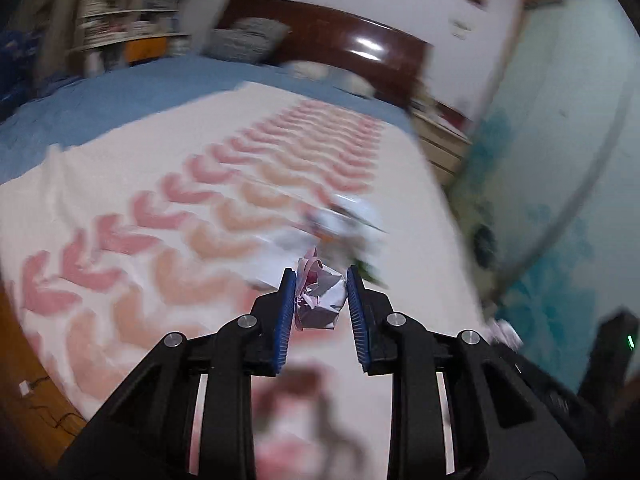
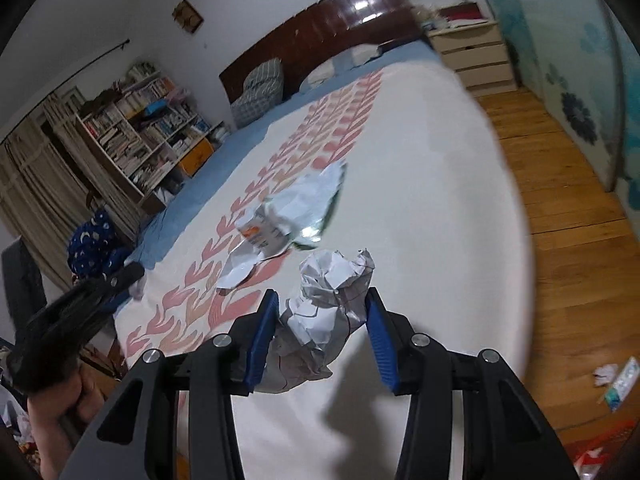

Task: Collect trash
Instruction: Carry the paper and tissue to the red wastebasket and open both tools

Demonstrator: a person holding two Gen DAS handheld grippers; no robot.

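While the left hand-held gripper (image 1: pixel 318 294) clamps a small crumpled paper wad (image 1: pixel 320 300) above the bed (image 2: pixel 420 184), the right hand-held gripper (image 2: pixel 322 336) grips a bigger paper ball (image 2: pixel 328 308), with torn wrappers (image 2: pixel 296 212) lying on the blanket.

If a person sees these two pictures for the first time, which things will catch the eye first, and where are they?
First, the crumpled paper in each tool: the left gripper is shut on a small pink and white wad, and the right gripper holds a bigger white paper ball. Beyond them, a torn shiny wrapper lies on the cream bedspread with its pink leaf pattern, under the dark glossy headboard.
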